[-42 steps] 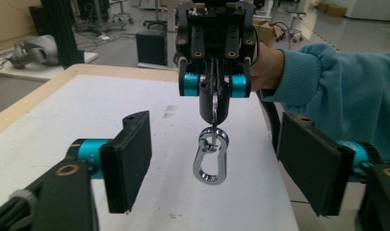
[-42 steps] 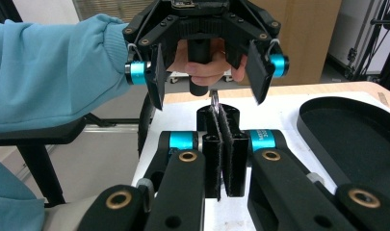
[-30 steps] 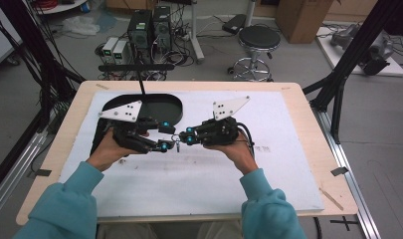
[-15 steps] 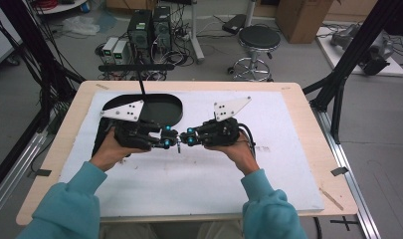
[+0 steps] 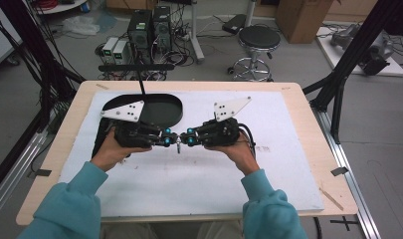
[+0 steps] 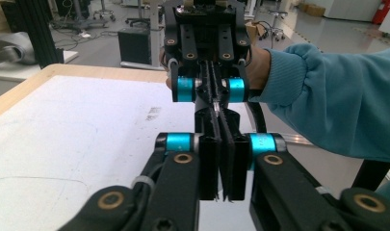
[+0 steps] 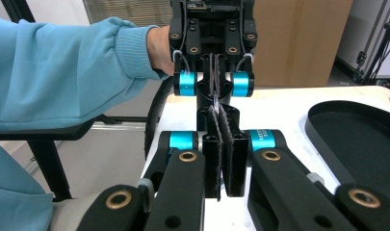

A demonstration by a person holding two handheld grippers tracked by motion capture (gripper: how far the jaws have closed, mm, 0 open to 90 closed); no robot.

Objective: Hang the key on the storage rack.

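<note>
My two grippers meet tip to tip above the middle of the white mat (image 5: pixel 189 184). The left gripper (image 5: pixel 173 141) has just been closing, and its jaws now stand shut, pads together. Facing it, the right gripper (image 5: pixel 183 140) is shut too. A small thin silvery piece (image 5: pixel 178 146) sits where the tips meet. In the left gripper view this silvery piece (image 6: pixel 216 109) runs from my left gripper (image 6: pixel 221 118) into the pads of the right gripper (image 6: pixel 212 98). The right gripper view shows the silvery piece (image 7: pixel 215 99) between the right gripper (image 7: pixel 220 114) and the left gripper (image 7: pixel 214 89).
A black oval tray (image 5: pixel 175 102) lies on the mat just behind the left gripper, and its rim (image 7: pixel 314 126) is at the right of the right gripper view. The wooden table (image 5: pixel 308 124) borders the mat. A stool (image 5: pixel 258 37) and computer cases stand beyond.
The left gripper's jaws have closed from apart to shut at the meeting point. Both hands stay where they were.
</note>
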